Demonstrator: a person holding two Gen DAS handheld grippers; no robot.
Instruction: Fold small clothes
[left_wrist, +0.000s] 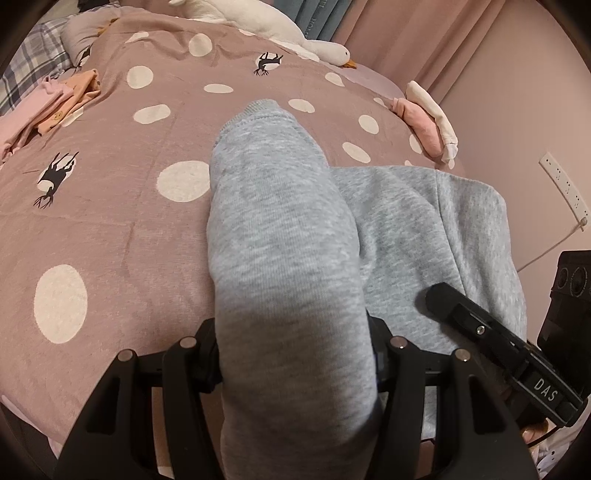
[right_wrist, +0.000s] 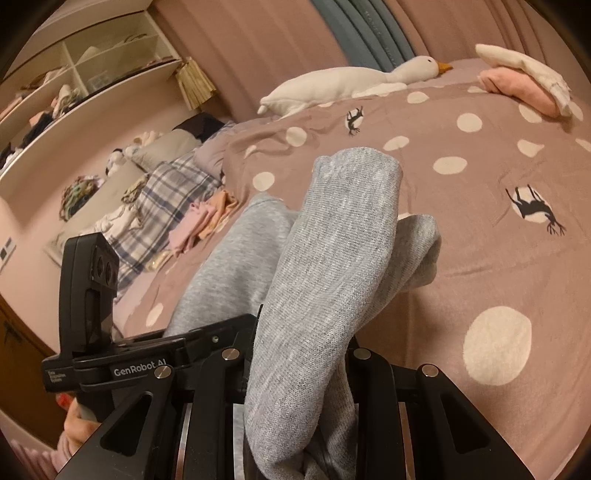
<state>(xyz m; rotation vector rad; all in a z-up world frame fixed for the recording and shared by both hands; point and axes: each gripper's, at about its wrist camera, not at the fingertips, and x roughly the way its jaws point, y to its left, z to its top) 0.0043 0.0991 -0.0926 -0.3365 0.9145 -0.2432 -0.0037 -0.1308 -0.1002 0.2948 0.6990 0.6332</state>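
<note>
Two grippers are sharing one grey garment (left_wrist: 280, 236) over the bed (left_wrist: 110, 236), its length running straight ahead; the left gripper (left_wrist: 295, 354) and right gripper (right_wrist: 299, 373) are each pinching a near-end bunch, side by side.

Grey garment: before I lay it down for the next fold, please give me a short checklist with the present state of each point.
1. Left tongs grip the grey garment: ok, cloth fills the gap between the fingers.
2. Right tongs grip it too: ok, cloth bunched between the fingers.
3. Both legs even, cuffs aligned: not ok; one leg stands folded over, the other sags lower.
4. Free space on the bedspread ahead: ok.
5. Pink and orange clothes and folded pink and cream pile away from the landing place: ok, both near the edges.
6. Waistband flat: cannot tell, hidden near the tongs.
</note>
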